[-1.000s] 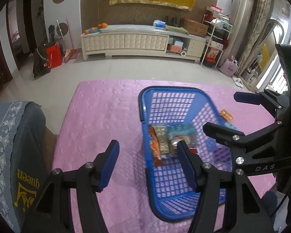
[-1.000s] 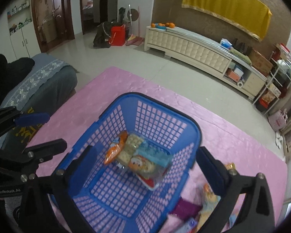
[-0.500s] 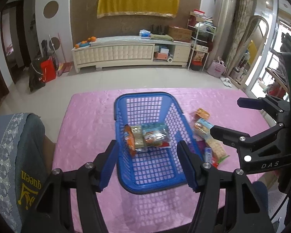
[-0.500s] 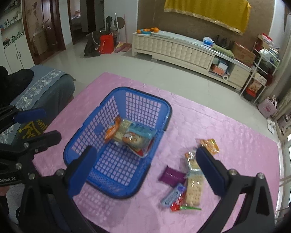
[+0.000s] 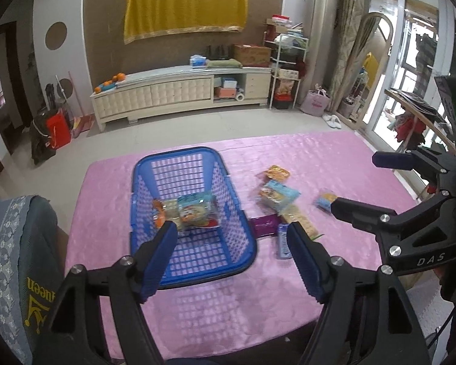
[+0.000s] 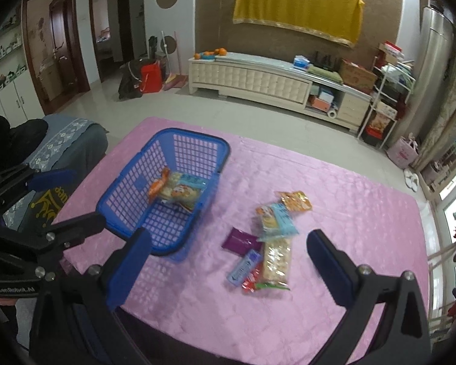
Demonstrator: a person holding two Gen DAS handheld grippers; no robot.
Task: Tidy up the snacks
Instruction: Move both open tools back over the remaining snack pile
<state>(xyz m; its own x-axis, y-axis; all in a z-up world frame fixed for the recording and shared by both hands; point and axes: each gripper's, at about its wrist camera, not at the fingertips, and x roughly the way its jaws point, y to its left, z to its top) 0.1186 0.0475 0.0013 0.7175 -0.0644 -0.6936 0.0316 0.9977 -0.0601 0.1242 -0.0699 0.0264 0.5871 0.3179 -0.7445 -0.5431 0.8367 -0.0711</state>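
Snacks (image 6: 267, 243) lie loose on the pink cloth (image 6: 334, 213) just right of our blue basket (image 6: 136, 194), long cracker pack pointing away, straight ahead of our right gripper (image 6: 228, 258), both grippers wide and empty.

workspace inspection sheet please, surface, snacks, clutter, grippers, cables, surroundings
surface: pink cloth over the table
job's things: blue basket holds a few snack packs; loose snacks lie to its right on the cloth
clutter: nothing seen
grippers: left gripper and right gripper both above the table, jaws open, empty
cables: nothing seen
surroundings: grey chair left of the table, white cabinet, yellow cloth on the wall
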